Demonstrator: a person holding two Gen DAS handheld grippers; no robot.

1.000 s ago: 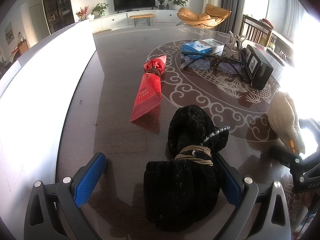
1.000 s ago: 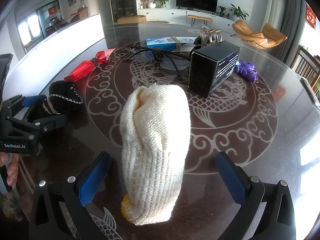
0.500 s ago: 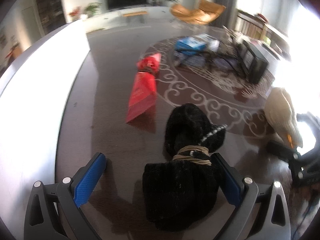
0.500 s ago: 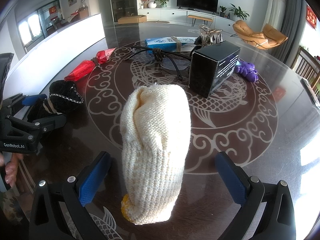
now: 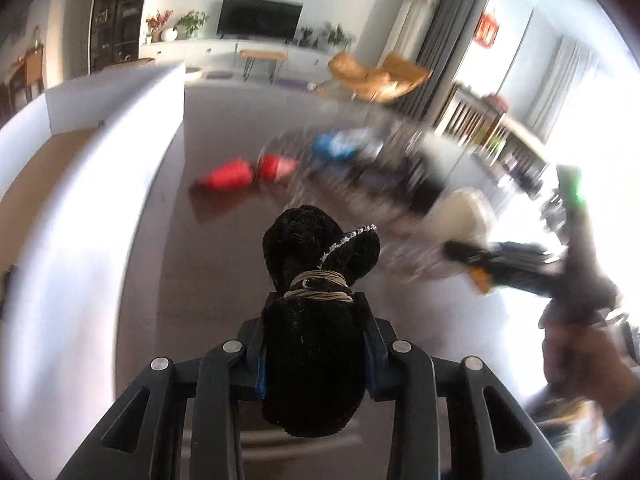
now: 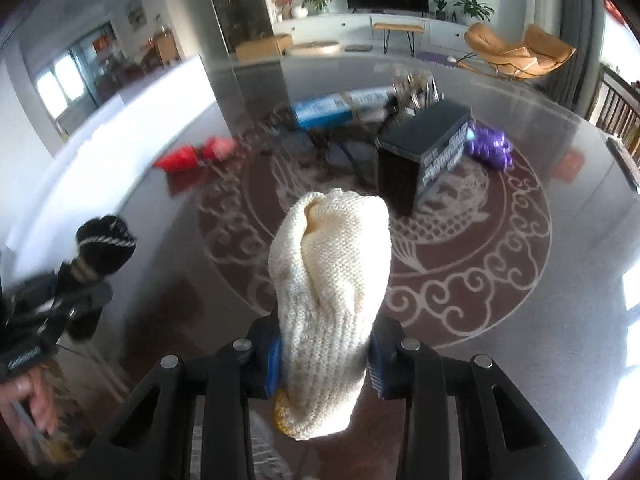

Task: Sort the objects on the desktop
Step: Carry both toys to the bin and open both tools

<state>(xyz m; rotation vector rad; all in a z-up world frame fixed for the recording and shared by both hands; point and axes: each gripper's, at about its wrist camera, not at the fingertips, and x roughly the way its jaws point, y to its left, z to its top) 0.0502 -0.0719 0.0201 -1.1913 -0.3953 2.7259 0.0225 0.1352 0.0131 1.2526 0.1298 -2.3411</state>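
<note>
The left gripper (image 5: 314, 354) is clamped on the black bundle (image 5: 316, 320), tied with tan cord, held above the desk (image 5: 208, 272) near its left edge. The right gripper (image 6: 326, 362) pinches the cream knit bundle (image 6: 330, 284), raised over the desk's near side. Farther in, blurred, lie a red packet (image 6: 180, 158), a blue box (image 6: 328, 112), a black box (image 6: 420, 152) at the centre and a purple item (image 6: 490, 146) just beyond it.
</note>
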